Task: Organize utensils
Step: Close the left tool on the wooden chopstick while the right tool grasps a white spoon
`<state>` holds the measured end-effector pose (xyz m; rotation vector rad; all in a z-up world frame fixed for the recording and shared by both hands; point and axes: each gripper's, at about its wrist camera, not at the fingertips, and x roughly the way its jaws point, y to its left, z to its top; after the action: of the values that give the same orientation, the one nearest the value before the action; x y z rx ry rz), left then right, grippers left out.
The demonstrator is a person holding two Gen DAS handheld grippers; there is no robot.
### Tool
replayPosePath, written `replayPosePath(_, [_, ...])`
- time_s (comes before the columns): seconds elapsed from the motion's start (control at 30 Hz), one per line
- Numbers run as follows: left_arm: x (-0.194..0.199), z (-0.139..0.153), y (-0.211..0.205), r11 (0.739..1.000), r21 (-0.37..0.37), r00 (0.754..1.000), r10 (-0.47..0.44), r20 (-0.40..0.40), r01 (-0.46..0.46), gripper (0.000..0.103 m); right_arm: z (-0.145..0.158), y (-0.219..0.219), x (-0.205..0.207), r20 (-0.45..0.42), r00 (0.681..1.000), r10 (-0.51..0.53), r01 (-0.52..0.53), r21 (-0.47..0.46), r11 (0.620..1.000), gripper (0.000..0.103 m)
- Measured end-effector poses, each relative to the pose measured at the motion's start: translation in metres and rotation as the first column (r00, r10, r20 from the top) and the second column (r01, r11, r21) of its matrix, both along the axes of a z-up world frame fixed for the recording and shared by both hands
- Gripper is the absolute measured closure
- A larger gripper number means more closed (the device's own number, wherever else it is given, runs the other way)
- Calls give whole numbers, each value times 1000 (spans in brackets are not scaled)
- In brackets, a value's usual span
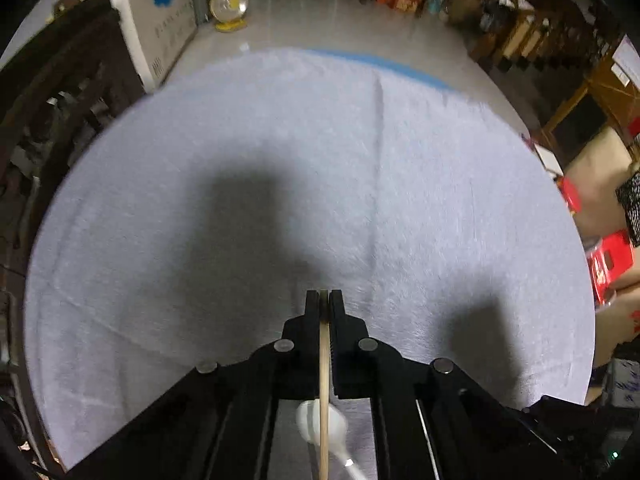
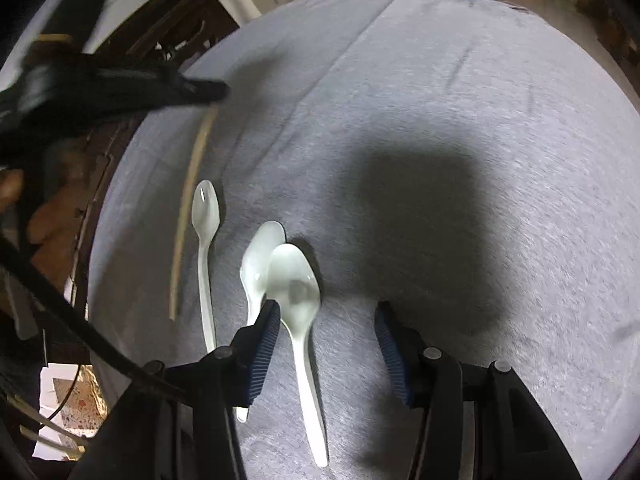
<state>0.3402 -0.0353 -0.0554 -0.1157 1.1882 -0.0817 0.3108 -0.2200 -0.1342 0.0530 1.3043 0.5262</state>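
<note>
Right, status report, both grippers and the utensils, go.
Left gripper shut on chopstick, lifted. Right gripper open over nearest spoon, not gripping. Three white spoons on cloth. Nothing in the way.

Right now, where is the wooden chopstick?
The wooden chopstick is pinched in the left gripper, whose jaws are shut on it; the right wrist view shows it left of the three white spoons.

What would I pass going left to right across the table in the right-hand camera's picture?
Wooden chopstick held by the left gripper → small white spoon → two overlapping white spoons → bare grey cloth.
</note>
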Motion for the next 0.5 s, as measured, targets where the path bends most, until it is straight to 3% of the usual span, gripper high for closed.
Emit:
replayPosePath(0.17, [-23,11,24,1000,6,1000,16,7,-16,99,7,24,12,-15,999,50,-51,-70,996,55])
replayPosePath(0.33, [-34,-3,41,1000,-7,1000,29,-7,-29,99,3,38,12,-9,998,62,-63,-150,987,55])
replayPosePath(0.43, [-37,-4,47,999,-17,1000,27,-3,-27,99,3,46,12,5,998,65,-63,-203,977,71])
replayPosePath(0.5, [-31,-6,49,999,-22,1000,31,2,-31,99,4,52,8,11,997,82,-77,-235,969,71])
